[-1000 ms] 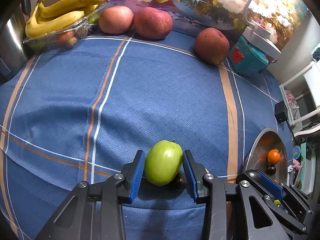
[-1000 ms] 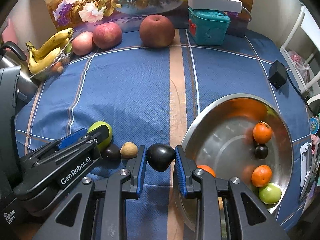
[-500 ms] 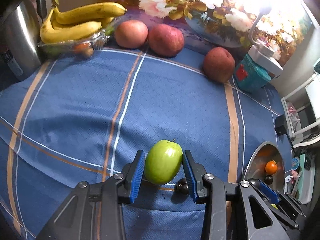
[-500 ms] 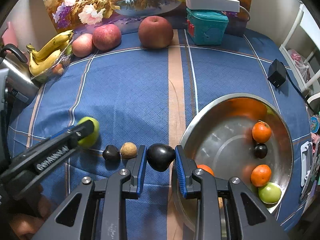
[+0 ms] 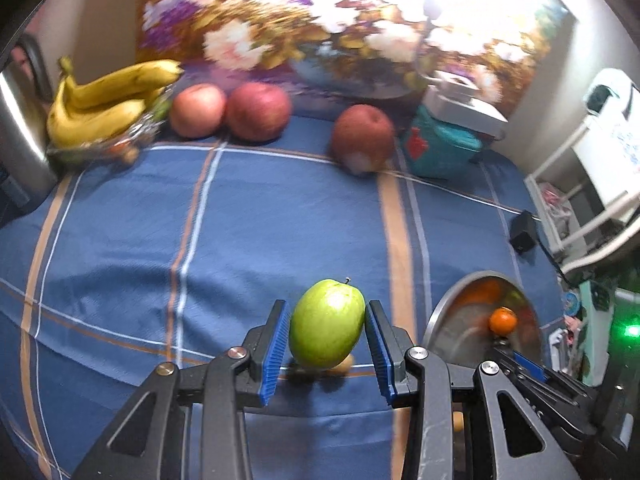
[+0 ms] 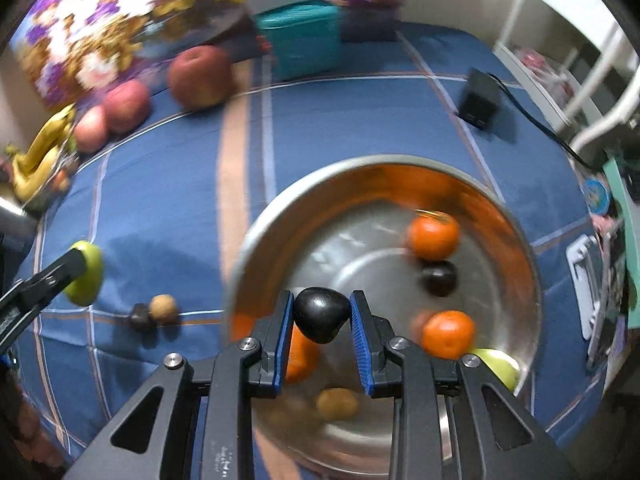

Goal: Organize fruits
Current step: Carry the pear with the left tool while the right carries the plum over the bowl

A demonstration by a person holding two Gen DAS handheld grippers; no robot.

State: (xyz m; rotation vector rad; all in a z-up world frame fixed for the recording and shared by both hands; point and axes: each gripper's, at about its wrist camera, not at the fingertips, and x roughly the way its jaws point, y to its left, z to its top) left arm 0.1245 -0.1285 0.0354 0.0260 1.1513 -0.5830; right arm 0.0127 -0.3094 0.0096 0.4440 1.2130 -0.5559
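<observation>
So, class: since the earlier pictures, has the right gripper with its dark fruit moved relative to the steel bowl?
Yes. The right gripper, shut on the dark fruit, was left of the steel bowl rim; now it hangs over the bowl's inside.

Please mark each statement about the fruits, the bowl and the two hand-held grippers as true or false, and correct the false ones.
1. The left hand-held gripper holds a green apple. True.
2. The right hand-held gripper holds an orange. False: it is shut on a dark fruit.
3. The dark fruit in the right hand-held gripper is above the metal bowl. True.
4. The metal bowl is empty. False: it already holds oranges, a small dark fruit, a green fruit and a brownish one.
5. Bananas lie at the far left of the blue tablecloth. True.
6. All three red apples touch one another. False: one sits apart, near the teal box.
</observation>
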